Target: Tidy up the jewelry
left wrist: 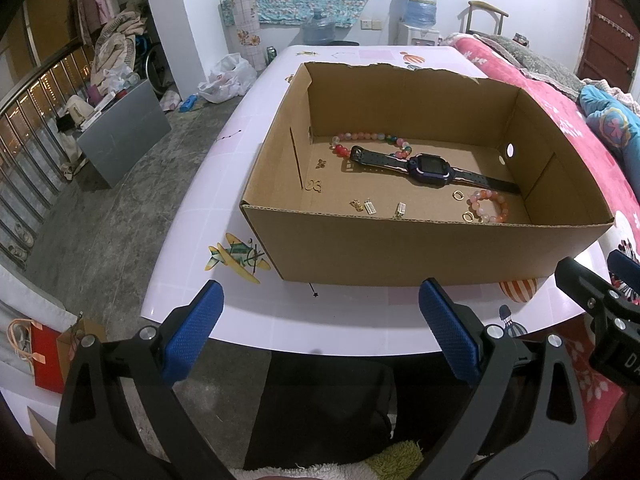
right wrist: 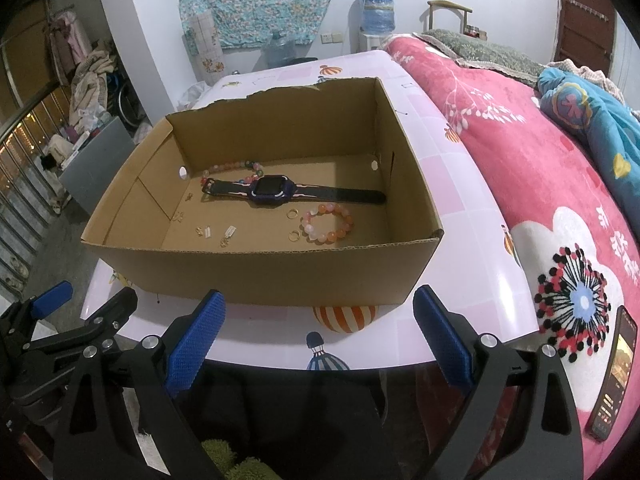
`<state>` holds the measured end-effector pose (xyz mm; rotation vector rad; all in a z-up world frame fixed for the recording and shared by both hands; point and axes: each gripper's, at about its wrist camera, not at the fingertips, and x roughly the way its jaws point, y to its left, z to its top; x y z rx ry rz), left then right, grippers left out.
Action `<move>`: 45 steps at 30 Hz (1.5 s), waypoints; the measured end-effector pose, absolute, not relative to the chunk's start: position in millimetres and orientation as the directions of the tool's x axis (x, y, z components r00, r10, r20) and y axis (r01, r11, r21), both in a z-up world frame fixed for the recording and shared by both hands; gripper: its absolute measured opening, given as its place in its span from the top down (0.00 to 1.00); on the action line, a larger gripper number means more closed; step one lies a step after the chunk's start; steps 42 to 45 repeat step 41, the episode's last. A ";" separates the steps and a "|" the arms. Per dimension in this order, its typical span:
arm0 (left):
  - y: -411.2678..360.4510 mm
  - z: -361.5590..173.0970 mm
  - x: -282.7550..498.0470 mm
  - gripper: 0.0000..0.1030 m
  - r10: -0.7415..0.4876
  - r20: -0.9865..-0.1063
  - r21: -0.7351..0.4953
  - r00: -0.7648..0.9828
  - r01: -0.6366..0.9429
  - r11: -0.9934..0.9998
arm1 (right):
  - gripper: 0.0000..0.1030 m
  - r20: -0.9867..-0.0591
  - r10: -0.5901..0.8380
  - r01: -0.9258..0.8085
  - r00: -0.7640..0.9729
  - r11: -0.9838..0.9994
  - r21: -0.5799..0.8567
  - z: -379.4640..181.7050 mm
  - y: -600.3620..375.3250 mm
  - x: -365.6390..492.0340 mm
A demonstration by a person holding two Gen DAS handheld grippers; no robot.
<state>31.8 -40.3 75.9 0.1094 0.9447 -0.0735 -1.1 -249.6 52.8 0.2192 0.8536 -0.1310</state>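
Your left gripper [left wrist: 320,312] stands wide open, its blue pads [left wrist: 450,332] far apart with nothing between them and touching nothing. It hangs over the near edge of the table [left wrist: 360,312], short of the box [left wrist: 420,248]. Your right gripper [right wrist: 318,320] is spread just as wide and is likewise empty, also back at the table's near edge, facing the box's front wall.

All the jewelry lies on the box floor, well ahead of both grippers and behind that front wall. The watch [right wrist: 272,191] lies flat across the middle, strap stretched out left to right. Behind it, a long bead string [left wrist: 372,140] curves along the back, partly under the strap. Nearer you and to the right sits a round bead bracelet [right wrist: 329,224], with two gold rings [right wrist: 293,213] just beside it on its left, one behind the other. Small gold charms [left wrist: 370,206] are scattered near the front wall toward the left, apart from each other.

A phone [right wrist: 614,376] lies on the pink blanket [right wrist: 520,168] to the right of the table.
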 end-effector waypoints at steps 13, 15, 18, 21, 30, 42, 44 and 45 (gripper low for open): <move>-40.0 76.2 31.9 0.08 -0.015 -0.812 0.061 0.583 0.111 0.992 | 0.11 -0.759 -0.027 0.203 0.651 0.969 0.140 52.8 -249.7 -1.3; -40.1 76.1 31.7 0.08 -0.015 -0.812 0.062 0.584 0.112 0.992 | 0.11 -0.759 -0.028 0.204 0.650 0.969 0.139 52.8 -249.6 -1.3; -40.0 76.4 31.9 0.08 -0.015 -0.812 0.062 0.584 0.112 0.992 | 0.11 -0.759 -0.027 0.203 0.650 0.969 0.140 52.8 -249.7 -1.2; -40.2 75.9 31.7 0.08 -0.015 -0.812 0.061 0.583 0.111 0.992 | 0.10 -0.759 -0.027 0.203 0.651 0.969 0.139 52.9 -249.7 -1.3; -40.1 76.7 31.9 0.08 -0.015 -0.812 0.062 0.584 0.111 0.992 | 0.10 -0.759 -0.027 0.204 0.650 0.969 0.141 52.7 -249.8 -1.9; -41.5 75.6 29.3 0.08 -0.019 -0.817 0.051 0.576 0.105 0.993 | 0.10 -0.760 -0.026 0.204 0.650 0.969 0.142 52.6 -250.0 -2.2; -41.5 75.6 29.3 0.08 -0.019 -0.817 0.051 0.576 0.105 0.993 | 0.10 -0.760 -0.026 0.204 0.650 0.969 0.142 52.6 -250.0 -2.2; -41.5 75.6 29.3 0.08 -0.019 -0.817 0.051 0.576 0.105 0.993 | 0.10 -0.760 -0.026 0.204 0.650 0.969 0.142 52.6 -250.0 -2.2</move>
